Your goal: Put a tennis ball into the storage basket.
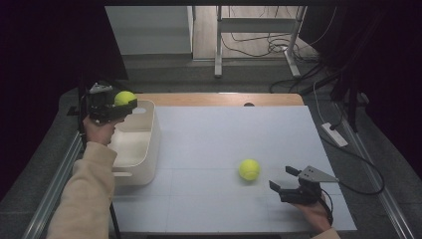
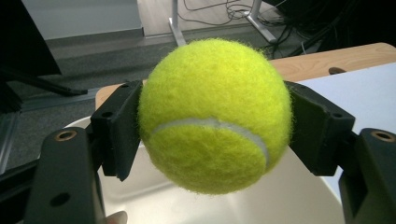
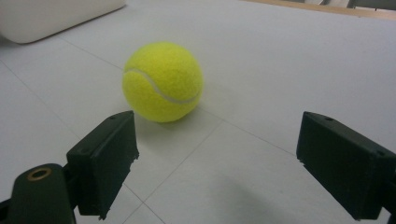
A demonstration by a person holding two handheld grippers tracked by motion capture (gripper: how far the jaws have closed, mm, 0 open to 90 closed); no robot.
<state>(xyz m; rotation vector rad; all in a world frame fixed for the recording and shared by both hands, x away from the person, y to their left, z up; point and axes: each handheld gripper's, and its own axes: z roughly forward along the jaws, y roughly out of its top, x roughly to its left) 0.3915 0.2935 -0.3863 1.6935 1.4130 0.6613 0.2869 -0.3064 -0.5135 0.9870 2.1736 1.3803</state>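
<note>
Left gripper is clamped on a tennis ball above the white bin, whose inside looks bare. Right gripper, jaws apart, rests near a second ball on the desk.

Dim room around your lit table

Beyond your wooden table edge you see grey floor, a metal-legged frame with tangled cables, a pale cabinet, darkness on both sides.
</note>
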